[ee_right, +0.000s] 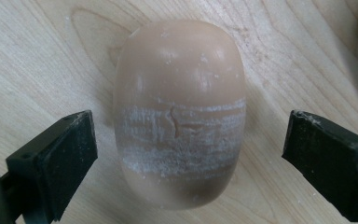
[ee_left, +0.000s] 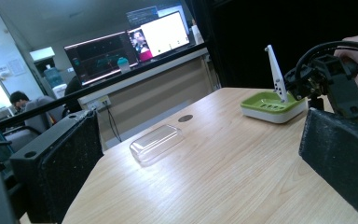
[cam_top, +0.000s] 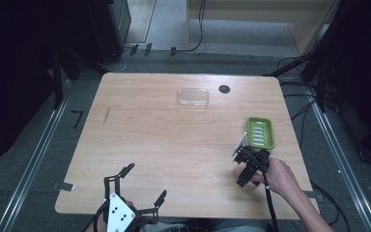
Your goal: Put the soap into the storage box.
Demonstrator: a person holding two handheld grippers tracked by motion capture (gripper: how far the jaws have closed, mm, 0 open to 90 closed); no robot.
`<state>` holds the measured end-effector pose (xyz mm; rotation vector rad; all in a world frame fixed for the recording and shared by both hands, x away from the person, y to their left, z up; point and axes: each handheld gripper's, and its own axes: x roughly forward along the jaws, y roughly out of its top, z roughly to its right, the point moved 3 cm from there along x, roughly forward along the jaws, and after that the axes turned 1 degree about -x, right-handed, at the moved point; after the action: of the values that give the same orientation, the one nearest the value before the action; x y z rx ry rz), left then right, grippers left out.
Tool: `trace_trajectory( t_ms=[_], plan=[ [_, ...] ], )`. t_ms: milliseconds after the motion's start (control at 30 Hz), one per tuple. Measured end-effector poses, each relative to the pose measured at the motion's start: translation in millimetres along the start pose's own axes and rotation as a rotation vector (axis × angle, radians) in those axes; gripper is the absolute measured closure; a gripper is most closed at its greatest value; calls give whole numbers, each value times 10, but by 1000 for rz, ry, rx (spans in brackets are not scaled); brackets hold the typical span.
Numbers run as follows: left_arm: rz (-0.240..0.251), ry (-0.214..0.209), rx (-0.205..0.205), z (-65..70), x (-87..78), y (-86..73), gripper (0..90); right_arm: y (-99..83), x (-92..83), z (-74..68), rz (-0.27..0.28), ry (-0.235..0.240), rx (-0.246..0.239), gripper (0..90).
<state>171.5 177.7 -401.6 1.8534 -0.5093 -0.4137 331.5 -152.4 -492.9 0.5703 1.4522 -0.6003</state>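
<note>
My right gripper point(ee_right: 189, 140) points down near the table's point(cam_top: 174, 145) right edge, jaws spread wide on either side of a tan soap bar point(ee_right: 179, 112), not touching it. The green soap dish point(cam_top: 261, 132) sits just beyond. My left gripper point(cam_top: 140, 186) hangs open at the near edge. A clear lid point(cam_top: 192, 97) lies near the far edge.

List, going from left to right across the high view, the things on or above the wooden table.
Left gripper with black jaws and grey three-cornered plate → clear plastic rectangular lid → small dark round hole in the tabletop → green rectangular soap dish.
</note>
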Motion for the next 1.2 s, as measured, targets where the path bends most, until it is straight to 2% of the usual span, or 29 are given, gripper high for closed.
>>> trace_trajectory(
  t_ms=[100,200,500,800,1200],
  plan=[
    [-1,0,0,1,0,0,0,18,17,-10,-3,1,-1,55],
    [0,1,0,0,0,0,0,19,18,-10,-1,0,-6,135],
    [0,0,0,1,-1,1,0,31,25,-23,-4,-10,-10,216],
    [2,0,0,0,0,0,0,37,42,-40,-24,9,-13,329],
    [2,0,-1,-1,-1,1,0,24,40,-39,-14,20,-1,337]
  ],
)
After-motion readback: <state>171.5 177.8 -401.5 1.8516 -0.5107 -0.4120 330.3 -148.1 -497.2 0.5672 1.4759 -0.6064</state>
